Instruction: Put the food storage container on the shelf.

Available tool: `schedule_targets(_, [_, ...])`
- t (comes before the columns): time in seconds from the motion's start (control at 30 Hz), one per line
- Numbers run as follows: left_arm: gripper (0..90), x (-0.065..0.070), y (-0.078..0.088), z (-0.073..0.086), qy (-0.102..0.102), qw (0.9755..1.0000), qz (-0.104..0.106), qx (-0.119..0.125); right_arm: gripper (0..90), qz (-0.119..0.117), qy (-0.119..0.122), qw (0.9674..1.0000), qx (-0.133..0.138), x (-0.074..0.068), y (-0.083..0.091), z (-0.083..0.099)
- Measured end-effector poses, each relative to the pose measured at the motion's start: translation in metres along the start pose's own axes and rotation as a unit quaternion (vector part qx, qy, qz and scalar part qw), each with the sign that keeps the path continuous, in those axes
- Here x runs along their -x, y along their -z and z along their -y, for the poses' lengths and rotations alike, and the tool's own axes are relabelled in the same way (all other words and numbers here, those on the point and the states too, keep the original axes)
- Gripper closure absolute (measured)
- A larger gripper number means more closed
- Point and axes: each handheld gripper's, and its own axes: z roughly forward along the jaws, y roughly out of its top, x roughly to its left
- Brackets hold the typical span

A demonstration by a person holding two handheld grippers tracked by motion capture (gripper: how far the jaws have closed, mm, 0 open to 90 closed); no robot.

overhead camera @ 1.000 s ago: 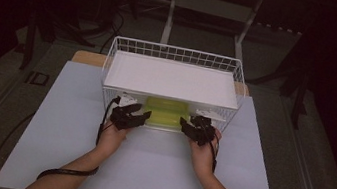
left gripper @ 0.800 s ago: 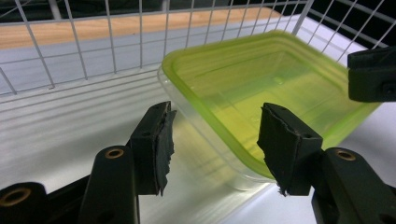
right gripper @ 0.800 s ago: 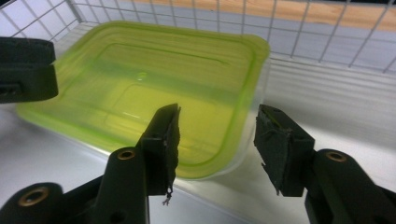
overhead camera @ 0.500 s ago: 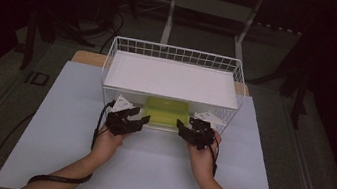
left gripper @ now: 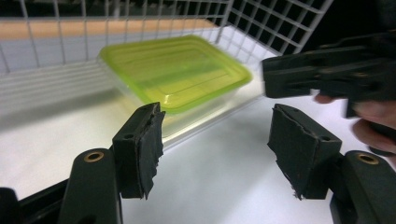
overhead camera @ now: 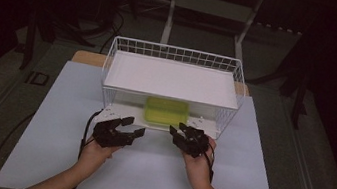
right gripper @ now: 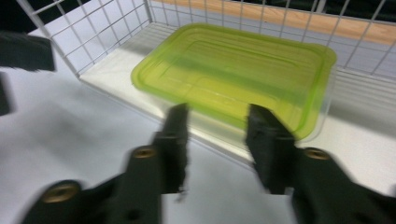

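Observation:
A clear container with a yellow-green lid point(overhead camera: 166, 111) lies flat on the lower level of a white wire rack point(overhead camera: 177, 55). My left gripper point(overhead camera: 134, 126) hovers over the table just in front of the rack's left half. Its jaws point(left gripper: 217, 126) have just been opening and nothing sits between them; the container point(left gripper: 173, 70) lies beyond. My right gripper point(overhead camera: 177, 128) hangs in front of the rack's right half. Its jaws point(right gripper: 217, 126) have just been closing, with a gap still between them and nothing in it; the container point(right gripper: 233, 70) lies past the tips.
The rack carries a white shelf board point(overhead camera: 174, 79) above the container. It stands on a white tabletop point(overhead camera: 154, 173), with dark floor and stand legs point(overhead camera: 171, 9) behind. In the left gripper view the right gripper point(left gripper: 327, 70) shows at the right.
Both hands have drawn back from the rack's front toward the person, and the grippers now sit clear of the container. The left jaws stand wider, the right jaws narrower.

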Motion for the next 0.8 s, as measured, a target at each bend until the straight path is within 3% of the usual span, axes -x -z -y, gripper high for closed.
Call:
schedule_targets(0.07, [29.3, 0.0, 0.004, 0.002, -0.015, 0.9998, 0.01, 0.005, 80.1, -0.003, 0.012, 0.9999, -0.003, -0.004, -0.001, 0.002])
schedule_targets(0.1, [28.1, 0.0, 0.004, 0.002, -0.015, 0.9998, 0.01, 0.005, 80.1, -0.003, 0.012, 0.9999, -0.003, -0.004, -0.001, 0.002])
schedule_targets(0.13, [28.1, -0.002, 0.006, 0.004, -0.007, 0.9998, 0.019, 0.009, 85.7, -0.006, 0.019, 0.9998, -0.006, -0.005, -0.002, 0.002])
schedule_targets(0.17, [18.1, -0.003, 0.005, 0.005, -0.005, 0.9998, 0.018, 0.009, 89.8, -0.015, 0.026, 0.9993, -0.02, -0.008, -0.006, 0.003])
schedule_targets(0.3, [1.3, -0.006, 0.001, 0.012, 0.008, 0.9999, 0.001, -0.009, 89.9, -0.019, 0.025, 0.999, -0.032, -0.011, -0.014, 0.005])
schedule_targets(0.37, [1.3, -0.007, -0.001, 0.015, 0.007, 0.9998, -0.016, -0.013, 89.9, -0.019, 0.023, 0.999, -0.034, -0.011, -0.018, 0.006])
schedule_targets(0.6, [1.3, -0.001, -0.003, 0.018, -0.028, 0.9992, -0.027, -0.012, 89.9, -0.019, 0.022, 0.9979, -0.058, -0.011, -0.038, 0.011])
schedule_targets(0.8, [1.4, 0.004, -0.002, 0.018, -0.047, 0.9983, -0.033, -0.002, 89.9, -0.005, 0.016, 0.998, -0.061, -0.004, -0.052, 0.009])
